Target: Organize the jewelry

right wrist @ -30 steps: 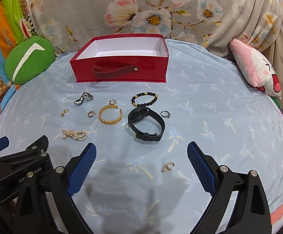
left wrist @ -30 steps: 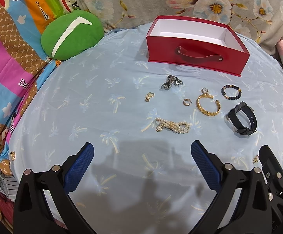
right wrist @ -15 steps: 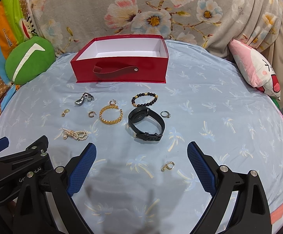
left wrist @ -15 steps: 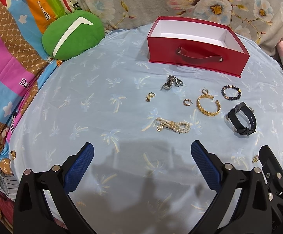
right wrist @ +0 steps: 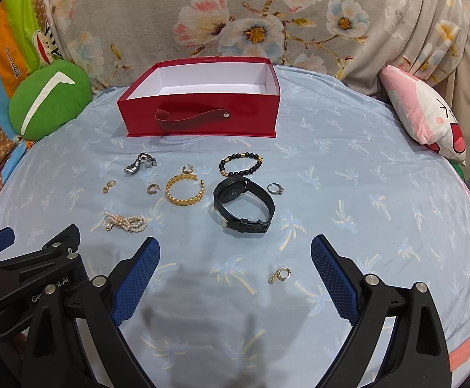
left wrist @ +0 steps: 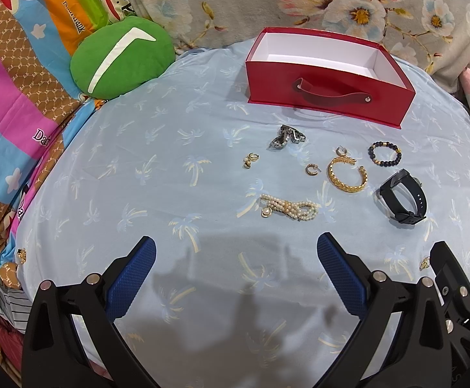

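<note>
Opening stage, by judgement: nothing is lying in the red box point(right wrist: 199, 113), all jewelry sitting in front of it. Black watch point(right wrist: 244, 207), gold bangle point(right wrist: 184, 190), bead bracelet point(right wrist: 240, 163), pearl strand point(right wrist: 125, 222) are resting between box and grippers; one gold earring point(right wrist: 279, 274) is lying farthest from the box. Left gripper point(left wrist: 236, 268) and right gripper point(right wrist: 235, 270) are hovering spread wide, gripping nothing. Next move is calling for lowering over one piece and pinching it.
</note>
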Demonstrator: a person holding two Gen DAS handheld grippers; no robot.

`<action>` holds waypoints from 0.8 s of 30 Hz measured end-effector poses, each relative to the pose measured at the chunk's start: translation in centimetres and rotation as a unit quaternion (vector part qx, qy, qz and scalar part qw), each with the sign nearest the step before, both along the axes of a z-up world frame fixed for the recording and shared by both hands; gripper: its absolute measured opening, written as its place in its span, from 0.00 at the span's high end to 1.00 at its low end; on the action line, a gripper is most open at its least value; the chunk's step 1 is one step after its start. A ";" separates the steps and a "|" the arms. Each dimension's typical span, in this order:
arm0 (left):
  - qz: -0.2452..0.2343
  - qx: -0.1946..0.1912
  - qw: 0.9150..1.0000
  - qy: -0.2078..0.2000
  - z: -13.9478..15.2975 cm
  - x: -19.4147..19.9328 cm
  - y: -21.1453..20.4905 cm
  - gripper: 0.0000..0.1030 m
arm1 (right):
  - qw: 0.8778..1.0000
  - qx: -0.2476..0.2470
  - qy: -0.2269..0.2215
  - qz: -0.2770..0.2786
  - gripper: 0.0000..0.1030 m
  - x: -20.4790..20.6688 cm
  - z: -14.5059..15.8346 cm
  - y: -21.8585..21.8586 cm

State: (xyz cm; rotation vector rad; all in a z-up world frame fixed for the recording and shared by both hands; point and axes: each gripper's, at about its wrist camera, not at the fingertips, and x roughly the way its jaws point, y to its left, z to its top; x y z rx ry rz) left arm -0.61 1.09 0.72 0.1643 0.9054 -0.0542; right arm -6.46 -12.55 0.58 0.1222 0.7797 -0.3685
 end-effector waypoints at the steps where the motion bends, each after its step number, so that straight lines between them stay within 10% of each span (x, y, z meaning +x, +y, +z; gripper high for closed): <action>1: 0.000 -0.001 1.000 0.000 0.0 0.0 0.0 0.05 | 1.000 0.000 0.000 0.000 0.10 0.0 0.0 0.0; 24: -0.001 -0.002 1.000 0.010 -0.7 0.3 0.5 0.05 | 1.000 0.016 0.013 0.001 0.10 0.4 -1.4 0.2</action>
